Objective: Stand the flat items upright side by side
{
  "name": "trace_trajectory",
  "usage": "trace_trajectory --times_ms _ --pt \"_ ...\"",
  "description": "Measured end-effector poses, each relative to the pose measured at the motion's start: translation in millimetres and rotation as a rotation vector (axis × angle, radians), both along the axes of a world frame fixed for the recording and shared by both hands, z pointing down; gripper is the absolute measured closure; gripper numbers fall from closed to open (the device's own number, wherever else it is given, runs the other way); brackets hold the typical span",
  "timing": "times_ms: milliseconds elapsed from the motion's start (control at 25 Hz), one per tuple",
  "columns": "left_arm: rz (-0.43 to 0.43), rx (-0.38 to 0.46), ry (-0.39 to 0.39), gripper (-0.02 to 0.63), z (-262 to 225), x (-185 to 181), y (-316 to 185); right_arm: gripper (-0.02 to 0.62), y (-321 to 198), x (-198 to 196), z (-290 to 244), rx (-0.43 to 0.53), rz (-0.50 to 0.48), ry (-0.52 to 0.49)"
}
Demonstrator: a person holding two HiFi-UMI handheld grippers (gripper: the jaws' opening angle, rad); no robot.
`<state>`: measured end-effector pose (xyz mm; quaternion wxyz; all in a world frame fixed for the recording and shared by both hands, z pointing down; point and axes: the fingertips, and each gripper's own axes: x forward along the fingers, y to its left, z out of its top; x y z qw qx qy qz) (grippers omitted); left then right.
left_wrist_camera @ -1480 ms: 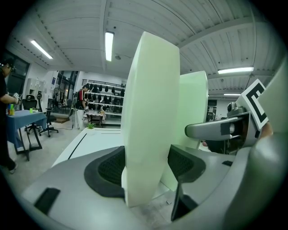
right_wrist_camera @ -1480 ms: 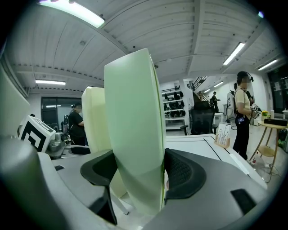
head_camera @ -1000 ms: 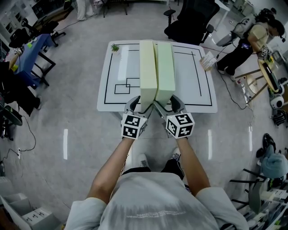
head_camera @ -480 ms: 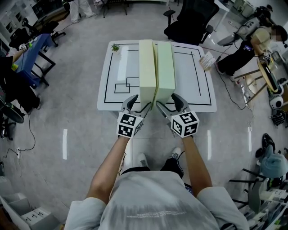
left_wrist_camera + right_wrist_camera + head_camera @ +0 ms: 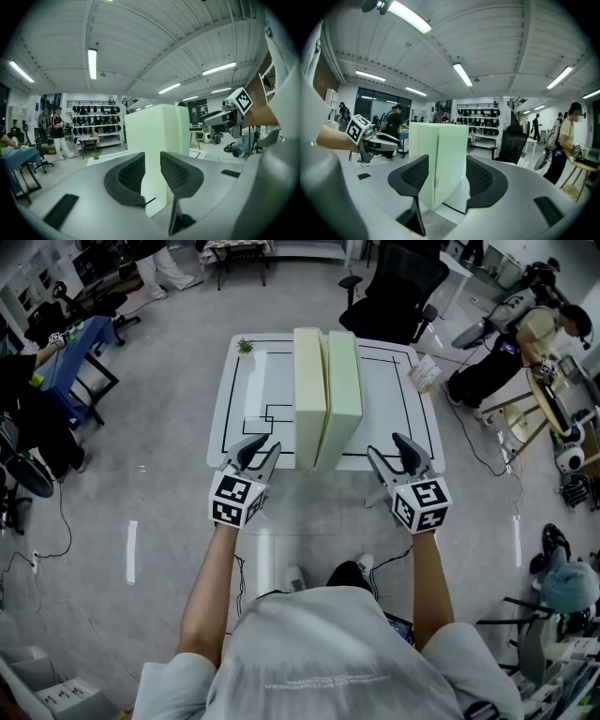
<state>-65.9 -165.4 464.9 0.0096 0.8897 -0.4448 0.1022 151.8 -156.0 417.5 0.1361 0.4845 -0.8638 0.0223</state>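
Two slabs (image 5: 309, 395) stand upright at frame centre, side by side and touching, on the table (image 5: 242, 418). They hide part of its black lines, and in the left gripper view one slab mostly covers the other. We read them as pale green foam, matte, thick and rectangular. The plant (image 5: 244, 346) at the table's upper left corner is too small to make out. The left gripper (image 5: 255, 448) and right gripper (image 5: 394, 448) flank the slabs, clear of them. Their dark ribbed jaws have just been narrowing but stay parted, with nothing between them.

Left gripper (image 5: 151, 164), jaws just narrowing, empty, upright foam slabs (image 5: 157, 133) beyond
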Motion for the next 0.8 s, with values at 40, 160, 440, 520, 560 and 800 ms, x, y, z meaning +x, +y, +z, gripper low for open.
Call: trace_trajectory --times_ms 40,160,440,520,560,800 --pt "-0.011 0.013 0.001 0.506 -9 -6 2 0.336 3 4 -11 0.023 0.015 -0.002" --pt "-0.038 0.059 0.013 0.555 -41 -20 7 0.410 11 10 -40 0.073 0.033 -0.014" --pt "0.028 0.183 -0.110 0.578 -106 -15 23 0.566 22 10 -85 0.134 0.049 0.053" --pt "0.025 0.211 -0.095 0.583 -125 -14 26 0.568 23 5 -95 0.150 0.037 0.075" --pt "0.020 0.222 -0.078 0.584 -134 -14 26 0.568 24 3 -100 0.161 0.030 0.079" --pt "0.020 0.288 -0.071 0.586 -171 -8 35 0.568 33 -11 -132 0.229 -0.013 0.082"
